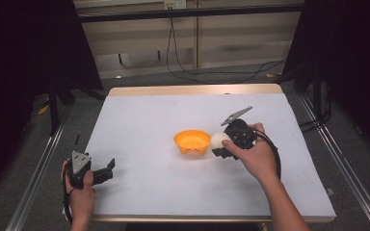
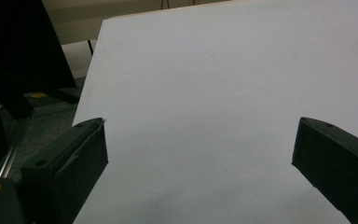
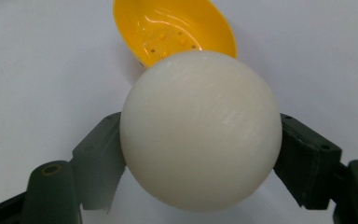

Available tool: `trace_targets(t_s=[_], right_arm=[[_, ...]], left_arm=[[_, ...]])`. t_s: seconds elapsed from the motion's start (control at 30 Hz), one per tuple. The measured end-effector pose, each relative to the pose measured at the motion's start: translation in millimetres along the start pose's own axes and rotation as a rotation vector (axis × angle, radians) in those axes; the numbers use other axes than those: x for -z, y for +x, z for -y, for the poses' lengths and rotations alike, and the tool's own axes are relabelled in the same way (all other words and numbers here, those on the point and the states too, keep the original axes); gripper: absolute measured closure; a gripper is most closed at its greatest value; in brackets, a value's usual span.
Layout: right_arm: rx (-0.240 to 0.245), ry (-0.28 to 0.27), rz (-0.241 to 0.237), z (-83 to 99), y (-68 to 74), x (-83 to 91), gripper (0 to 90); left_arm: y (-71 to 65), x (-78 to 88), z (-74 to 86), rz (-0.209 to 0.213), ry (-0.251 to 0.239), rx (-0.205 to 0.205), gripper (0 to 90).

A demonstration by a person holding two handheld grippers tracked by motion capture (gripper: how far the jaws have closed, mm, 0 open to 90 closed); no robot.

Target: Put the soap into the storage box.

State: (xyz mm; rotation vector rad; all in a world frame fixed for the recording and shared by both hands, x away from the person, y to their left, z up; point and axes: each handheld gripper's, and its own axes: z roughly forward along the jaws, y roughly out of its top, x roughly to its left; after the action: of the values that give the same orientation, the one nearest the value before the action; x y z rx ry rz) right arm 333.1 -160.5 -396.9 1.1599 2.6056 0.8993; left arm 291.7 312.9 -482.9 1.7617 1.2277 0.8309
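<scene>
**White ball clamped beside the orange bowl**

On the high view, the right gripper sits a little toward 4 o'clock from the middle of the white table, held in the person's right hand. Its jaws are closed on a white ball, one jaw pressed to each side of it. The ball is just beside an orange bowl, at the bowl's 3 o'clock; whether ball and bowl touch cannot be told from above.

In the right gripper view, the white ball fills the space between the two black jaws, and the orange bowl lies beyond it at 12 o'clock, its inside bare apart from small holes in the bottom.

The left gripper is near the table's 7 o'clock corner, well apart from the bowl and ball, held in the left hand with its grey three-cornered plate on top. In the left gripper view, the left gripper has its jaws spread wide apart, with bare white table between them.
</scene>
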Motion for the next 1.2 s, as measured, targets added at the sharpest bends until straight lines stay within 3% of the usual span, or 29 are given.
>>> trace_targets(t_s=[0.63, 1.2], right_arm=[[0.021, -0.009, -0.030, -34.4, 5.0, -21.3, 24.5], [-0.004, 0.036, -0.035, -53.0, 11.1, -51.5, 24.4]], left_arm=[[-0.1, -0.2, -0.1, 0.001, 0.002, 0.001, 3.2], [0.2, -0.4, -0.3, 0.007, 0.008, -0.009, 3.3]])
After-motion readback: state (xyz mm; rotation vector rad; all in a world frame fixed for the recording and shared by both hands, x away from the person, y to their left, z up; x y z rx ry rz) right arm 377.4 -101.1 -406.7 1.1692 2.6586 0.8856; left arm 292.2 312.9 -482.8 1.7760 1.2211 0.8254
